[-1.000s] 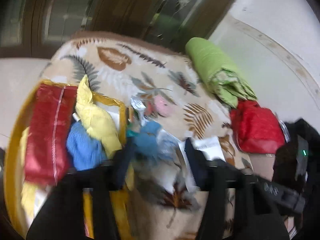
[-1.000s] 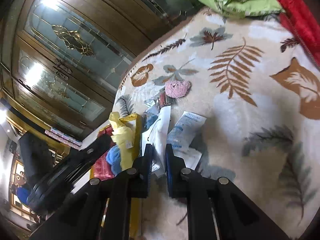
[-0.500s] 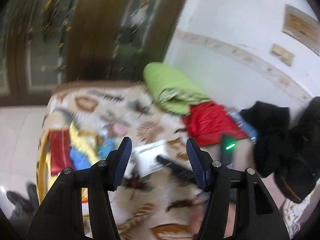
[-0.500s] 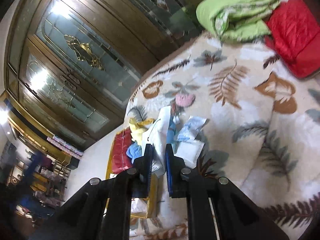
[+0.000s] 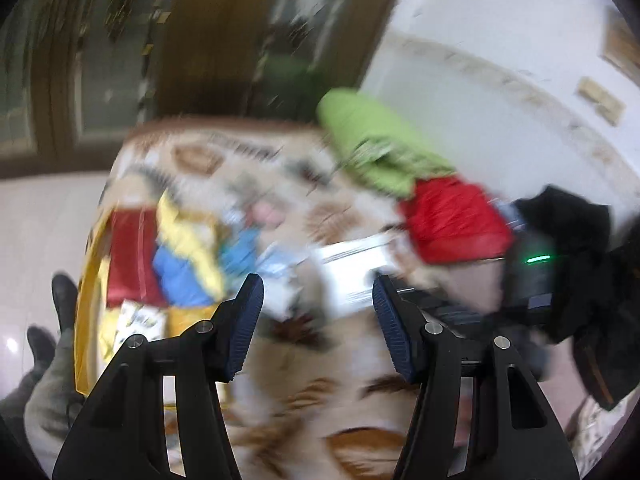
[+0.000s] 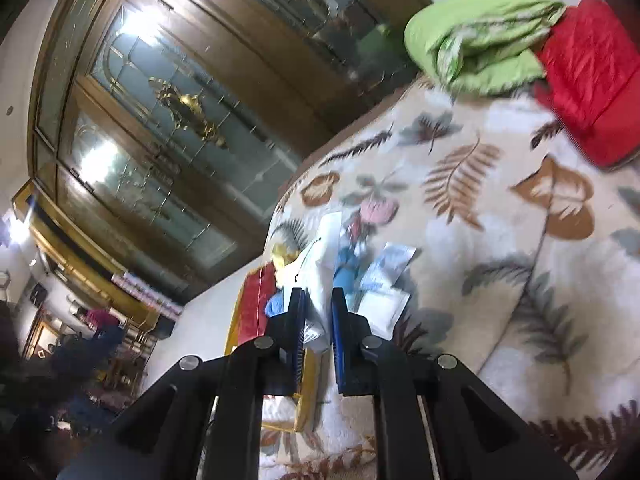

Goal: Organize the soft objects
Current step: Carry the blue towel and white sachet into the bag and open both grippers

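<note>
While right gripper (image 6: 316, 304) clamps white packet (image 6: 320, 268), print unreadable, left gripper (image 5: 318, 320) gapes empty.

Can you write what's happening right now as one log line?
left gripper: open, empty | right gripper: shut on white packet | yellow bag: beside bed

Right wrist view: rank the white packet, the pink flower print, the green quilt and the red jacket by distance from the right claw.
1. White packet, clamped in the right claw.
2. Pink flower print, just beyond, on the blanket.
3. Green quilt and red jacket, far top right; too close to call.
</note>
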